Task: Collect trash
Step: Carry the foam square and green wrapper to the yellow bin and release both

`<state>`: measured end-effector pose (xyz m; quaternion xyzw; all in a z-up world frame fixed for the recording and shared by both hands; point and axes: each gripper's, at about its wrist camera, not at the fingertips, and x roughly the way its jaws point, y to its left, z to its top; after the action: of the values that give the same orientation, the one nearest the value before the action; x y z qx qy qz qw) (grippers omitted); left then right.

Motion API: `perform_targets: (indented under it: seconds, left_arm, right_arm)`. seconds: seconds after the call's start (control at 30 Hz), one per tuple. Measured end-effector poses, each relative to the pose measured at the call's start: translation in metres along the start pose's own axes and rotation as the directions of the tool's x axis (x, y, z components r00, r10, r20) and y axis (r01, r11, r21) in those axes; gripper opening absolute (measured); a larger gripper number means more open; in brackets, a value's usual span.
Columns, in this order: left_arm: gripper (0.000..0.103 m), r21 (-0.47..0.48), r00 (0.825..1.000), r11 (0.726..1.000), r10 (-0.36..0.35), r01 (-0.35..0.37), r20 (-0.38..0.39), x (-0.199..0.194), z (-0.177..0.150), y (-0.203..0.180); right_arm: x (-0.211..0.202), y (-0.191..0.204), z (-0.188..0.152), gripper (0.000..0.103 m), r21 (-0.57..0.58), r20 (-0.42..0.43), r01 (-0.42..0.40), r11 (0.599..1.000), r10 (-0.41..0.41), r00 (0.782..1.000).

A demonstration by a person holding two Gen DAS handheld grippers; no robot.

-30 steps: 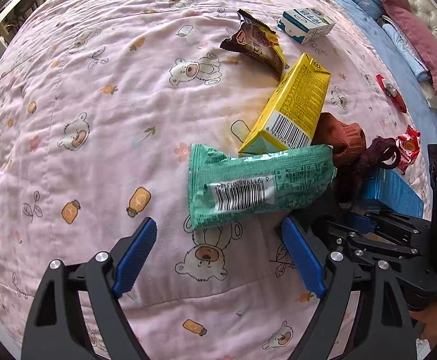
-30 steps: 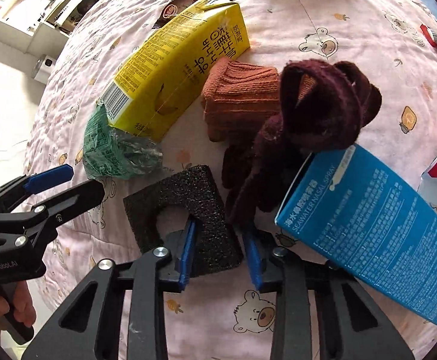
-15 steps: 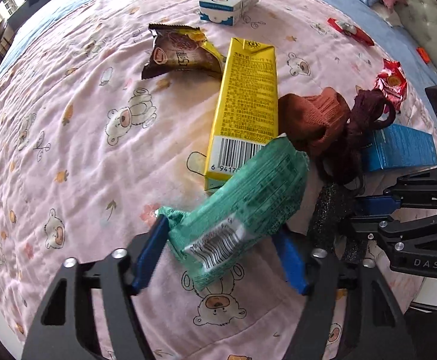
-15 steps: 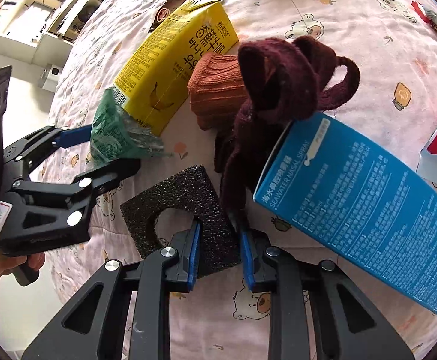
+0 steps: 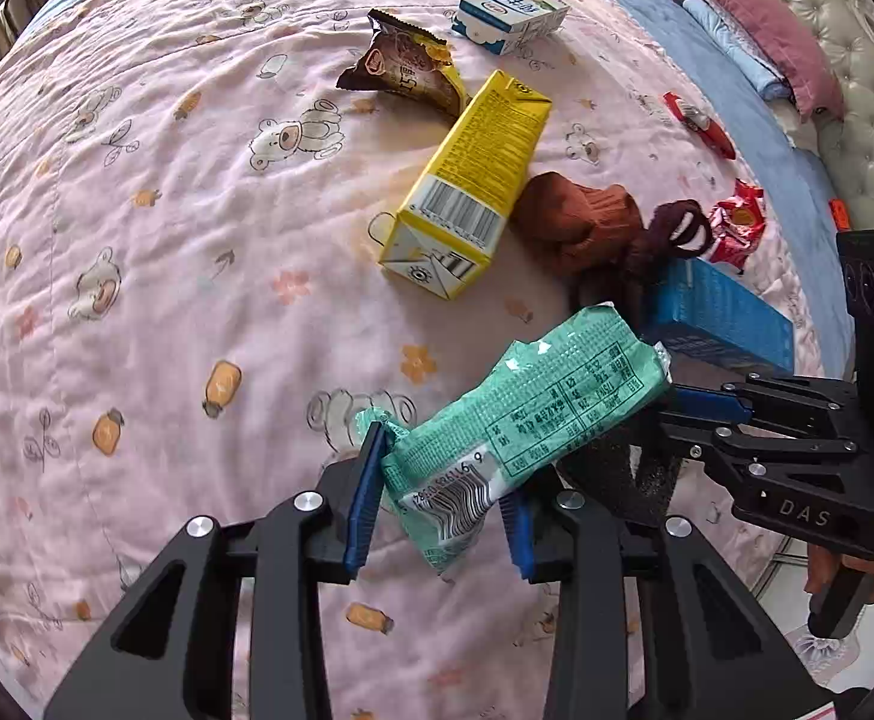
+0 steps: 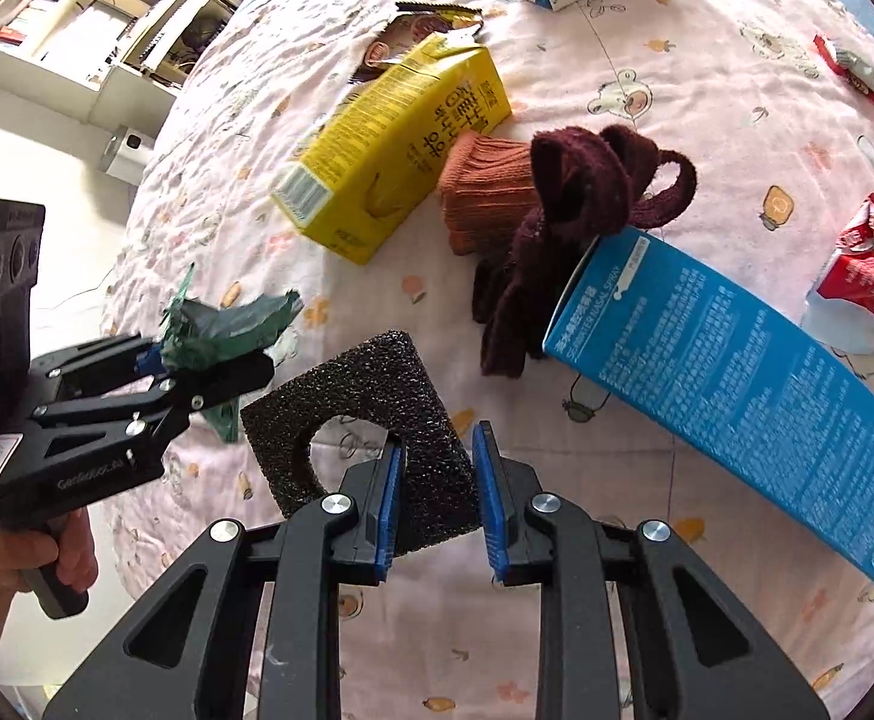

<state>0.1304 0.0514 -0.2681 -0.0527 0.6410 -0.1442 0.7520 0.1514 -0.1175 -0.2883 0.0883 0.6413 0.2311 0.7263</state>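
Two pieces are in hand: my left tool (image 5: 440, 501) pinches the green wrapper (image 5: 527, 414) by its near end, light, crinkly, slippery; right tool (image 6: 434, 495) grips the black foam (image 6: 365, 414), soft, springy, above the bed (image 5: 167, 240).

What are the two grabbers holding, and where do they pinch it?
The left gripper pinches the green wrapper at its barcode end. The right gripper pinches the black foam piece by its near edge.
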Motion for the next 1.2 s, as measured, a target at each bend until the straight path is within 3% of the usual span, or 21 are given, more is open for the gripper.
perform_targets:
  seconds: [0.33,0.67,1.0,1.2]
  left_arm:
    - [0.036,0.024,0.998,0.998,-0.059,0.059,0.029,-0.034,-0.051,-0.061]
    - [0.036,0.121,0.987,0.979,-0.162,0.162,-0.011,-0.034,-0.095,-0.158]
    - [0.036,0.251,0.974,0.945,-0.181,0.211,-0.135,0.004,-0.157,-0.273]
    - [0.036,0.304,0.958,0.921,-0.181,0.245,-0.223,0.034,-0.208,-0.349]
  right_arm:
    - [-0.067,0.001,-0.059,0.023,0.014,0.092,0.050,0.999,-0.051,0.994]
    - [-0.134,-0.046,-0.147,0.023,0.161,0.165,0.107,0.981,-0.133,0.977]
    - [-0.188,-0.131,-0.273,0.023,0.398,0.181,0.113,0.910,-0.198,0.963]
    - [-0.214,-0.183,-0.371,0.023,0.512,0.148,0.145,0.847,-0.254,0.956]
